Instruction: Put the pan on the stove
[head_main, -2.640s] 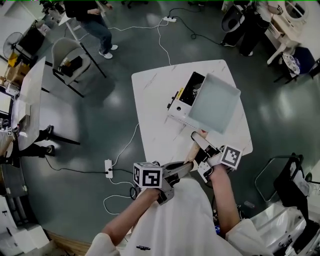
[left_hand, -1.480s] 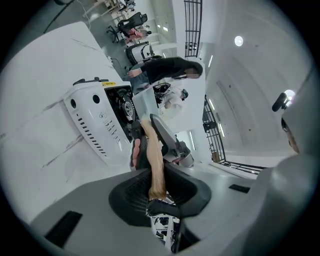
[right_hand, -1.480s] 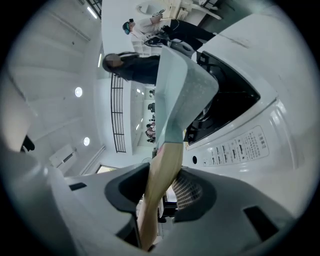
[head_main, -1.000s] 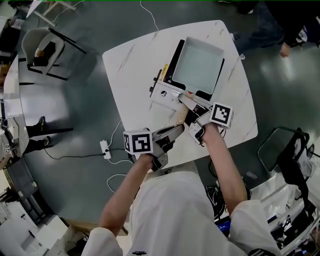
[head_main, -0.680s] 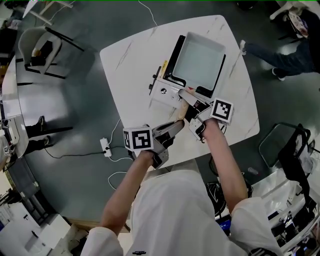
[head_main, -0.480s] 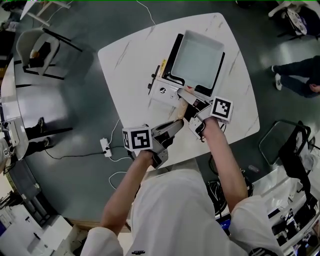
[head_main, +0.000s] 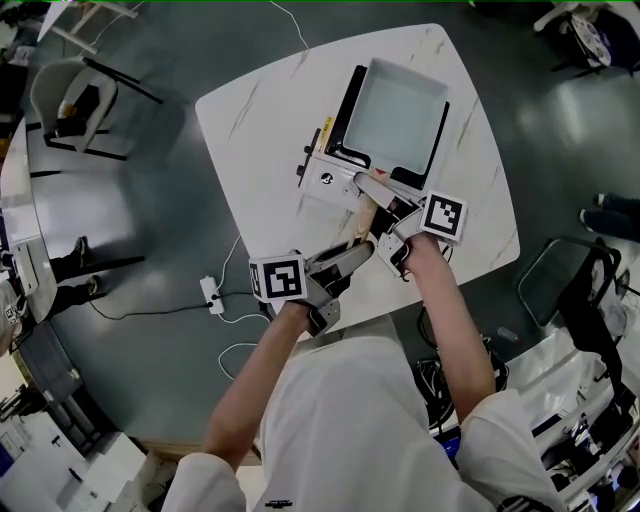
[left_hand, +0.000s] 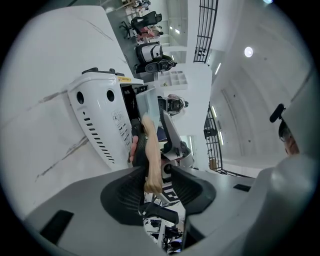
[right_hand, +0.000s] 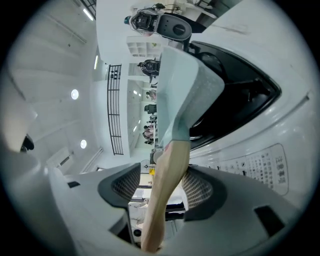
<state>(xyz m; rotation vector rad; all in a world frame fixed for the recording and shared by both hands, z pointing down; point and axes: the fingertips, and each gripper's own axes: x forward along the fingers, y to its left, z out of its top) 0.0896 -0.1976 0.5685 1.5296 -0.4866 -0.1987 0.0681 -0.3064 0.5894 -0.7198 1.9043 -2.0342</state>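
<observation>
Left gripper (left_hand: 155, 187): jaws opening, with the free end of the pan's wooden handle (left_hand: 151, 160) between the pads. There's a clear gap on the right pad side and the handle sits close against the left pad, so it doesn't look clamped. Right gripper (right_hand: 160, 187): jaws also opening, with the same handle running up between its mesh pads. It sits slack on the left side, and I can't tell about contact on the right. The right gripper is further up the handle, just ahead of the left gripper's jaws and nearer the pan body. Straight ahead of both jaw pairs, the square grey pan (head_main: 395, 110) sits on the black top of the white stove (head_main: 330, 180), its handle sticking back over the stove's front panel towards the grippers. The stove's vented front face is just left of the left jaws. Under everything is the white marbled table (head_main: 260, 110), with dark floor around it.
</observation>
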